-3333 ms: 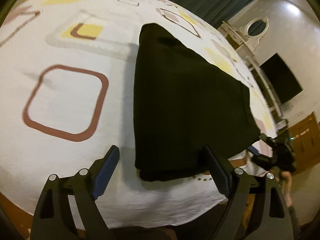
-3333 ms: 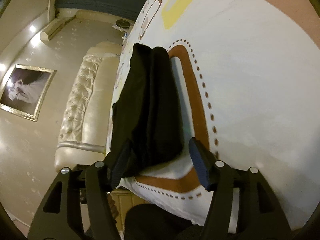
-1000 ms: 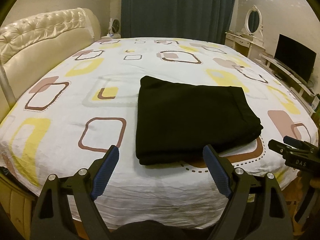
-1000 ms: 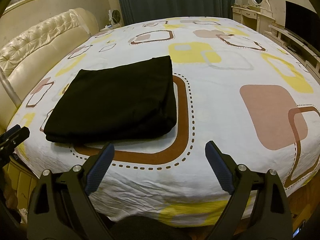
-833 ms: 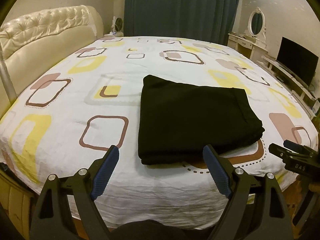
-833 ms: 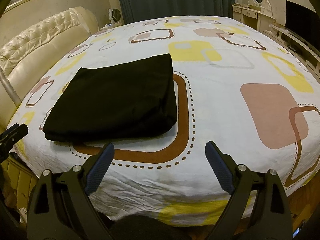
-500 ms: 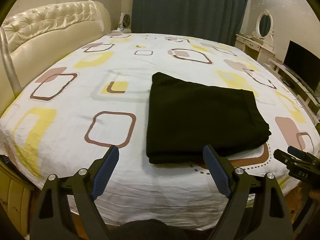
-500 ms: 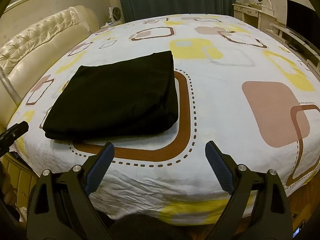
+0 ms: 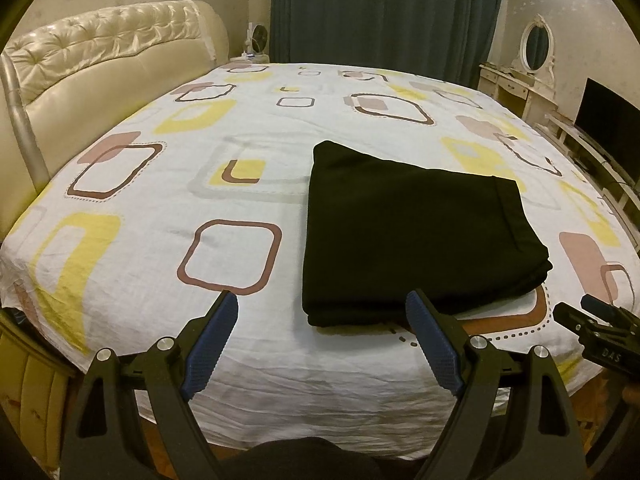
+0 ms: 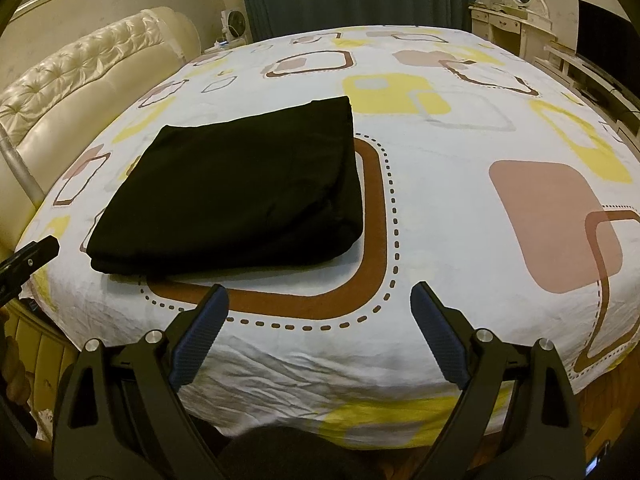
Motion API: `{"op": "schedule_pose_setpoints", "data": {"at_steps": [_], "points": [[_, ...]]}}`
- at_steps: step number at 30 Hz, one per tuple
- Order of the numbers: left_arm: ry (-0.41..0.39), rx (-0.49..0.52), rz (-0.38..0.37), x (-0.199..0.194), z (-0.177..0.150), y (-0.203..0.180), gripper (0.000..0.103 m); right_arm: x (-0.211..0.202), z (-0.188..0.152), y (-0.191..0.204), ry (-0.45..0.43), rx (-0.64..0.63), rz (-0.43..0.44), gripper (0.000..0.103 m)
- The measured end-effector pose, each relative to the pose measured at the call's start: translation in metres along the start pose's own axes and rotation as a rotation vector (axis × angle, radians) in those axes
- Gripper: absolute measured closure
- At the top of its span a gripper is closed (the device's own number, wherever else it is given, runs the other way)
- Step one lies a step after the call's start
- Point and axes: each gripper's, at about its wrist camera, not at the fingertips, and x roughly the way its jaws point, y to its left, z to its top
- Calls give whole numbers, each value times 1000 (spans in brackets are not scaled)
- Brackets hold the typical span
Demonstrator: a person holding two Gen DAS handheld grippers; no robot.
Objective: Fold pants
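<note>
The black pants (image 9: 416, 236) lie folded in a flat rectangle on the patterned bed sheet (image 9: 192, 184), near the bed's front edge. They also show in the right wrist view (image 10: 236, 188), left of centre. My left gripper (image 9: 322, 320) is open and empty, held back off the bed's front edge, with the pants just beyond its right finger. My right gripper (image 10: 318, 312) is open and empty, also off the front edge, to the right of the pants. The right gripper shows at the right edge of the left wrist view (image 9: 600, 332).
A cream tufted headboard (image 9: 92, 68) runs along the left. Dark curtains (image 9: 384, 12) hang behind the bed. A white dressing table with an oval mirror (image 9: 520, 76) and a dark TV screen (image 9: 608, 128) stand at the right.
Both grippers have pulled back from the pants and levelled out. Over the last second the left view has shifted slightly left; the pants lie still.
</note>
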Motion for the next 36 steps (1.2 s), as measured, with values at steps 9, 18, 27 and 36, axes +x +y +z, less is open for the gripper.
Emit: {"op": "schedule_pose_setpoints", "data": {"at_steps": [9,18,27,36], "points": [[-6,8,11,0,1,-2,18,1,-2,2,8,-4,7,11],[-4,7,14,0,1,-2,18,2,-3,5,17,-9,12,11],[9,-16,32,0,0,0,12,3,-5,6,22,-17,19,11],[-62,93,47,-12,-2,-15,12,3,-4,8,14,-16,23,11]]}}
